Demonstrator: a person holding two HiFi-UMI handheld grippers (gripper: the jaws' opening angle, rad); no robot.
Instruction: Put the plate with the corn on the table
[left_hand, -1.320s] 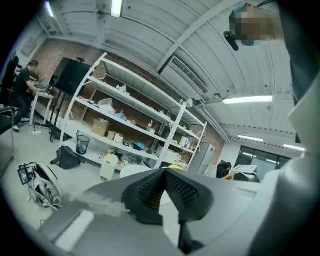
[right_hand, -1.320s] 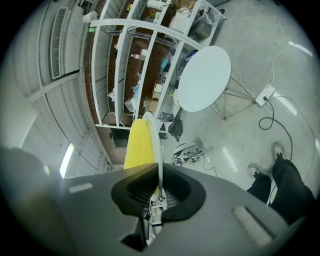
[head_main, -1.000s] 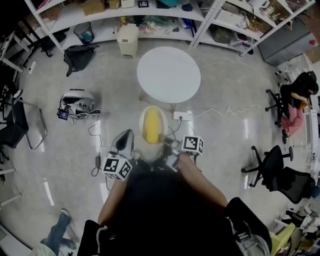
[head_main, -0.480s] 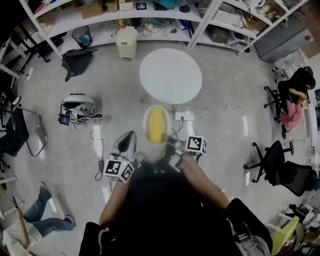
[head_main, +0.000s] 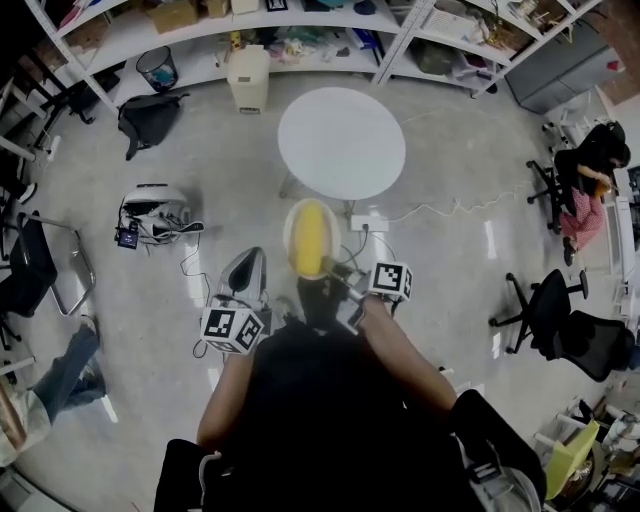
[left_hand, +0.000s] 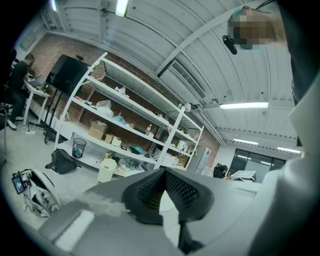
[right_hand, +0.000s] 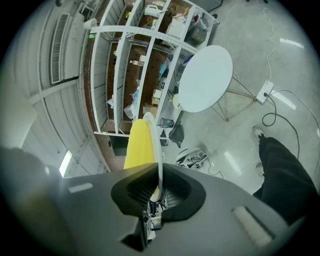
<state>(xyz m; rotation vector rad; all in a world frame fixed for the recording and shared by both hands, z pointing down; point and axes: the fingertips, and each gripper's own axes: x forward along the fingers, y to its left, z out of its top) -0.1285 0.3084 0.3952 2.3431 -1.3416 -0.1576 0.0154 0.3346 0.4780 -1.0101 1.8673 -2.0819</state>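
Grey floor (head_main: 200, 170) and cluttered shelving (head_main: 200, 30) surround a round white bench (head_main: 342, 140) at upper centre of the head view. The plate (head_main: 287, 235), with the yellow corn (head_main: 310, 240) lying along it, is carried in the air just below the bench in the frame and has not yet been brought over the top.

Trouble is most likely to come from the grip. The plate is held by one rim only, so its whole weight hangs beyond the hold. A tilt to either side could let the corn roll off. A jolt could cause the thin rim to slip free or the plate to swing down. A power strip (head_main: 366, 222) lies on the floor near the foot of the bench, where a foot could be caught on the way in.

The right tool (right_hand: 158, 189) is seen pinching the plate's near rim, its jaws barely parted by the thin edge. The left tool (left_hand: 163, 187) is held to the lower left, with its jaws pressed together at the tips and nothing between them.
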